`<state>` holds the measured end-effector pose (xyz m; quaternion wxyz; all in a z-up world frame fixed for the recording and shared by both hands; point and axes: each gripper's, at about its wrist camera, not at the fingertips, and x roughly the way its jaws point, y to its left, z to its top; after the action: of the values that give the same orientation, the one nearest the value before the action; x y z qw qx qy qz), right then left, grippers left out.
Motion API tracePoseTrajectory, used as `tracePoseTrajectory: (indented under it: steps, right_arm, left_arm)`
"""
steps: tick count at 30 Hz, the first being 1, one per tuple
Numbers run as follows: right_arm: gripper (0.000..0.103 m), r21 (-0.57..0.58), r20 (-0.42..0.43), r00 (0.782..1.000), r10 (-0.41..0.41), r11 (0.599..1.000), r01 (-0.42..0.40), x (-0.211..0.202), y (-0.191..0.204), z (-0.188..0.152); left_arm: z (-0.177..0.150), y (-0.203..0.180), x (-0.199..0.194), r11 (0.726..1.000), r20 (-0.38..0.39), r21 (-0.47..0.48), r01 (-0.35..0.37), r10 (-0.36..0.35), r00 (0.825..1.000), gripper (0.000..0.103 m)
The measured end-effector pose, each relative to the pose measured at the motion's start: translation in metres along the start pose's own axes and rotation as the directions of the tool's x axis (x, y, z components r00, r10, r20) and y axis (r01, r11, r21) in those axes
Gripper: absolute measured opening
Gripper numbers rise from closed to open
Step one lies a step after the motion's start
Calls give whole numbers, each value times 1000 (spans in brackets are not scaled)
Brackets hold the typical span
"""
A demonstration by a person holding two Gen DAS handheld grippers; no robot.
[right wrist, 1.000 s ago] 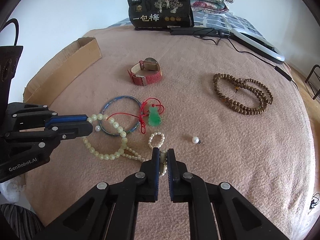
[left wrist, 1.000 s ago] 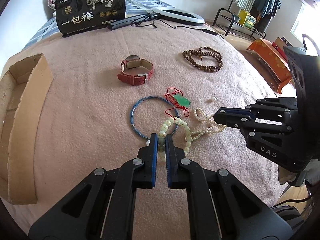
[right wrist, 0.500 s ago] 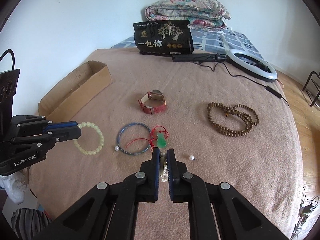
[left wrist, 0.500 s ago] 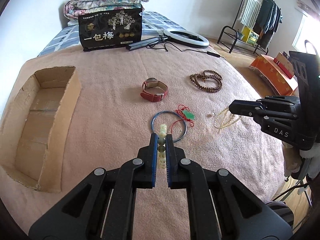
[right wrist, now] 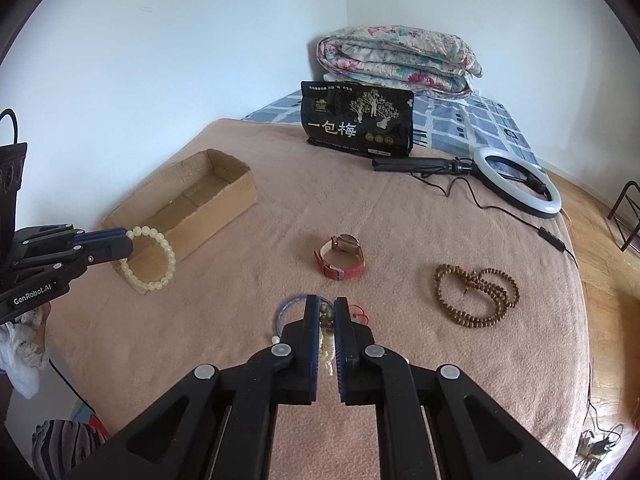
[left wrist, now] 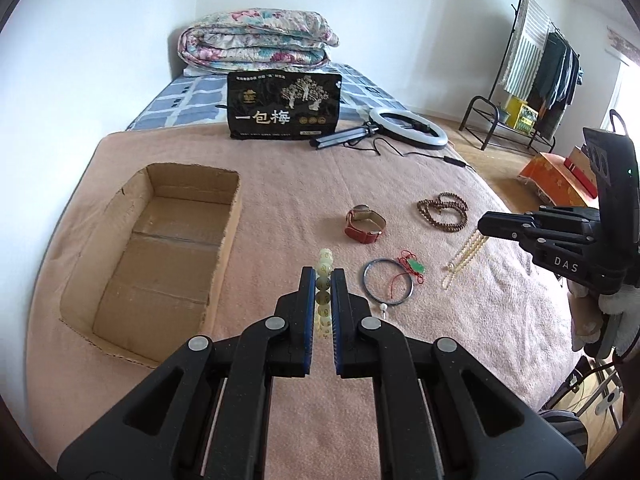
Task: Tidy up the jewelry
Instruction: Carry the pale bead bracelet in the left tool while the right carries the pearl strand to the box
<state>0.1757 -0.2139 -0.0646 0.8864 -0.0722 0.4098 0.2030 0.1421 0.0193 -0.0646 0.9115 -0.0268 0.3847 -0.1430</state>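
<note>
Your left claw (left wrist: pixel 323 276) pinches the pale bead bracelet (right wrist: pixel 150 258), lifted near the cardboard box (left wrist: pixel 160 240). Your right claw (right wrist: pixel 327 312) grips a small-bead necklace (left wrist: pixel 466 256), dangling above the bed (left wrist: pixel 280 216).

At the bottom centre of the frame the right tool (right wrist: pixel 327 308) is clamped on a strand of small pale beads (right wrist: pixel 326 344), which hangs between its fingers. At the left edge the left tool (right wrist: pixel 124 246) grips a pale green bead bracelet (right wrist: pixel 154 258), in the air in front of the near corner of a cardboard box (right wrist: pixel 188 210). On the pink blanket (right wrist: pixel 240 304), a red watch (right wrist: pixel 342 262) lies mid-frame, brown prayer beads (right wrist: pixel 476 294) to the right. A blue bangle (right wrist: pixel 286 310) and what seems a green pendant (right wrist: pixel 357 319) peek from behind the right tool.
</note>
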Motion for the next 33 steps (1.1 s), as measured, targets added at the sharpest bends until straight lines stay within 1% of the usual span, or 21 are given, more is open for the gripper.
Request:
tracePoseTrajectory:
  steps: [7, 14, 24, 28, 33]
  right_arm:
    - [4, -37, 36, 999, 28, 999, -27, -1, 27, 30]
    - [4, -86, 62, 996, 69, 994, -63, 9, 62, 65]
    - [4, -137, 87, 986, 144, 982, -131, 34, 114, 107]
    - [4, -149, 92, 981, 169, 977, -154, 45, 130, 122]
    - [4, -150, 81, 976, 202, 971, -189, 64, 149, 135]
  left_arm:
    - [6, 39, -24, 998, 42, -44, -50, 52, 998, 5]
    - [5, 83, -37, 989, 58, -95, -113, 119, 991, 5]
    - [-6, 137, -28, 967, 23, -150, -206, 212, 977, 5]
    - [-8, 153, -24, 961, 15, -170, -218, 224, 975, 5]
    - [-10, 163, -19, 959, 5, -169, -229, 233, 973, 5]
